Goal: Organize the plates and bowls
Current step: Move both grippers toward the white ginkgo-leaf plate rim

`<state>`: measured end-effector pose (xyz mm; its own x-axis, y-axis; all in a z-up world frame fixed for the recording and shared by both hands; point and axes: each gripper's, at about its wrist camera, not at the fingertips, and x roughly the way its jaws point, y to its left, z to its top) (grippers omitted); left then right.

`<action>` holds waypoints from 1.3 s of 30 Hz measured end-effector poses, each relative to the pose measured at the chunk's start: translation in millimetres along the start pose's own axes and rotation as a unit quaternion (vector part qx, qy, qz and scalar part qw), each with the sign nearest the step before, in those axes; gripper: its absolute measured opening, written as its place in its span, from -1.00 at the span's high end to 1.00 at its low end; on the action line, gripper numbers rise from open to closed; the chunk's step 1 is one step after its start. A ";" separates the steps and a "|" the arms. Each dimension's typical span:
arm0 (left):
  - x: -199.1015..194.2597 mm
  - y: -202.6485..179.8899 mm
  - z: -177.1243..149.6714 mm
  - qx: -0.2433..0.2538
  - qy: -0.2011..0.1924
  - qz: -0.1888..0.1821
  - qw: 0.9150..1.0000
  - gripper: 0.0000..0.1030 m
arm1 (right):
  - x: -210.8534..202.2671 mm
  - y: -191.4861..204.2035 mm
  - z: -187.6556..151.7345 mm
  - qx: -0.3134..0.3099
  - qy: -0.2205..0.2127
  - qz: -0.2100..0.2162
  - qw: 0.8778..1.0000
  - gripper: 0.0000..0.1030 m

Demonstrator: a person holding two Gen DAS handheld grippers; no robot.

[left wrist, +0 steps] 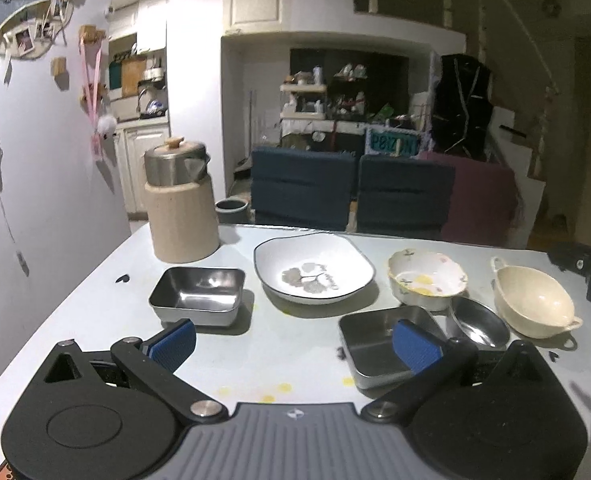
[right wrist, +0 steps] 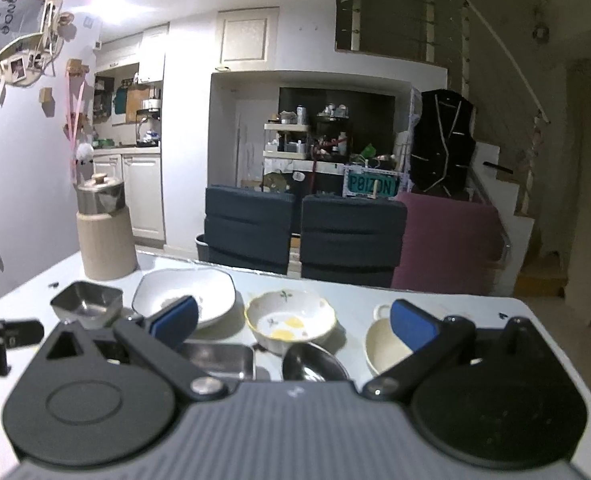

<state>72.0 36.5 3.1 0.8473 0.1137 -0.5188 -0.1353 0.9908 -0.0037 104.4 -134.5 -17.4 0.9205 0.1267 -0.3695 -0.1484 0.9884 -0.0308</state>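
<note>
The left claw [left wrist: 295, 344] is seen spread wide above the white desk [left wrist: 95, 304], nothing held between its blue pads [left wrist: 174, 345]. Just ahead of its left finger a deep steel tray [left wrist: 197, 295] is set; under its right finger a shallow steel tray [left wrist: 379, 350] lies. Straight ahead, between the fingers, the white leaf-patterned plate [left wrist: 315, 270] rests. Right of it stand the floral bowl [left wrist: 427, 282], a small oval steel dish [left wrist: 480, 322] and the cream handled bowl [left wrist: 533, 298]. A kettle on a beige base [left wrist: 181, 204] stands far left.

The right claw [right wrist: 293, 320] is likewise held wide apart and empty, the floral bowl [right wrist: 291, 320] ahead between its fingers, the cream handled bowl [right wrist: 383, 346] behind its right finger.
</note>
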 end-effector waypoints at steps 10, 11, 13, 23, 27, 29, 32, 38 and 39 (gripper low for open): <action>48.2 7.7 19.4 0.007 0.002 0.011 1.000 -1.00 | 56.4 1.3 14.8 0.009 -0.005 0.004 1.000 -1.00; 53.5 9.7 21.7 0.005 0.002 0.010 1.000 -1.00 | 62.8 2.9 15.8 0.007 -0.005 0.002 1.000 -1.00; 63.1 13.1 25.4 -0.002 0.002 0.008 1.000 -1.00 | 75.9 8.6 17.3 -0.004 -0.002 0.006 1.000 -1.00; 129.6 33.1 47.3 -0.043 -0.022 0.003 0.999 -1.00 | 151.8 29.1 24.3 -0.016 0.008 0.026 0.999 -1.00; 165.7 41.3 54.3 -0.059 -0.013 0.006 0.998 -1.00 | 184.9 31.2 30.2 -0.002 0.013 0.041 0.999 -1.00; 182.2 44.6 60.1 -0.069 -0.003 0.007 0.998 -1.00 | 201.7 31.2 34.5 0.010 0.017 0.040 0.999 -1.00; 203.5 51.5 66.4 -0.087 0.012 0.005 0.996 -1.00 | 230.0 29.3 41.2 0.026 0.026 0.039 0.999 -1.00; 241.9 54.6 71.9 -0.095 0.029 -0.015 0.995 -1.00 | 275.4 22.0 34.9 0.081 0.061 0.069 0.992 -1.00; 246.7 54.4 71.8 -0.097 0.030 -0.017 0.995 -1.00 | 280.1 18.9 33.1 0.094 0.072 0.073 0.990 -1.00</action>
<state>310.5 123.7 -63.7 0.8217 0.0704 -0.5655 -0.2083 0.9607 -0.1832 371.5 -77.6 -90.7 0.8313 0.2694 -0.4861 -0.1939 0.9603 0.2005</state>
